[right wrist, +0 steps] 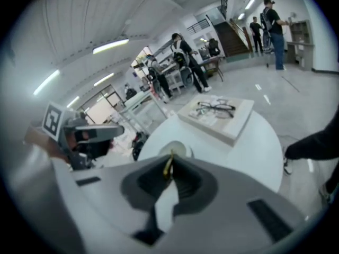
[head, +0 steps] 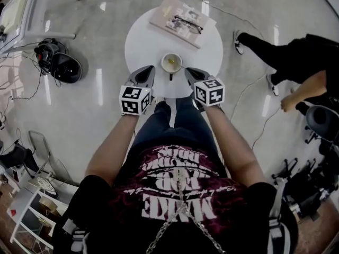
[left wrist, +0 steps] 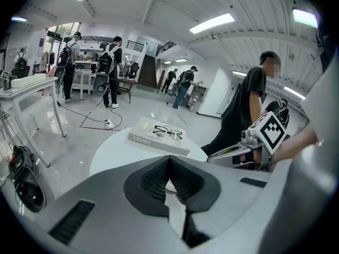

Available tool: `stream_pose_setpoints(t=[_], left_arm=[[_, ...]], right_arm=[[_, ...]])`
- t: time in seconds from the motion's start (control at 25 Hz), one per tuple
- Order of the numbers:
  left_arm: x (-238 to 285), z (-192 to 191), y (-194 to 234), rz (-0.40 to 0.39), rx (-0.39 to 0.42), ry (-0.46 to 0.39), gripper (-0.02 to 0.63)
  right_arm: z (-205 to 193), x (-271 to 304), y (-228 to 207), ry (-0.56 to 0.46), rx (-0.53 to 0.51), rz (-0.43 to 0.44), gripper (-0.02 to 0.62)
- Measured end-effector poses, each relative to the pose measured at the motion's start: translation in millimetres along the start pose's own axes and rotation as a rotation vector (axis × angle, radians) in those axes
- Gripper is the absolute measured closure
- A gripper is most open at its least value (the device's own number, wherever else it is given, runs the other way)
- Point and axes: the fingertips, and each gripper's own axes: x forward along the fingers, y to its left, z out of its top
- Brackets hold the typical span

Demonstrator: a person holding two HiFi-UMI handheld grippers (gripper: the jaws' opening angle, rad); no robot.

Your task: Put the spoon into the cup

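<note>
A white cup [head: 163, 63] stands near the front edge of the round white table [head: 142, 38]. The spoon [head: 171, 77] rests in the cup, gold at the bowl, its handle leaning over the near rim towards me. My left gripper [head: 150, 70] sits just left of the cup and my right gripper [head: 187, 71] just right of it, both shut and apart from the cup. In the left gripper view the pads [left wrist: 153, 181] meet in front of the cup [left wrist: 169, 187]. In the right gripper view a thin gold strip of the spoon [right wrist: 168, 166] shows at the closed pads, below the cup [right wrist: 178, 148].
A book with a pair of glasses on it [head: 183, 21] lies at the table's far side. A person in black [head: 288, 57] stands to the right of the table. Cables and dark bags [head: 59, 62] lie on the floor to the left.
</note>
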Motion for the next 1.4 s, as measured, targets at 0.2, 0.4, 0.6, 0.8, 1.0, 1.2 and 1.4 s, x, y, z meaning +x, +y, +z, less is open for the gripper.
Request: stream_pose_setpoints(t=[0.2,0.4,0.6,0.8,1.0,1.2,1.4], left_arm=[[-7.9,-3.1,4.8,0.012,0.005,0.003,0.583],[-14.3,-3.5,4.8,0.017,0.012,0.005,0.583],[-21.1,1.3,6.4,0.015,0.034,0.003,0.583],[-32.7,8.7,6.4,0.015,0.034,-0.009,0.583],[-37.3,28.0,0.3,-0.005,0.044,-0.047,0.583],[-46.8,61.8,-7.0,-0.015,0.071,-0.125,0.583],[-88.5,132.4,-39.3,-0.06,0.203,-0.291,0.583]], right_arm=[[-10.8,13.4,-3.4,0.059,-0.015,-0.04,0.56],[-12.8,17.0,-7.6,0.049,-0.036,-0.065,0.56],[-8.2,22.4,-2.6,0.023,-0.056,-0.044,0.557],[-8.0,14.2,10.6,0.019,-0.114,-0.024,0.419],[4.6,-12.5,10.5,-0.012,-0.188,-0.073,0.388],[35.4,-56.8,11.7,-0.118,-0.228,-0.107,0.383],[111.9,-151.8,61.8,-0.401,-0.316,-0.087,0.383]])
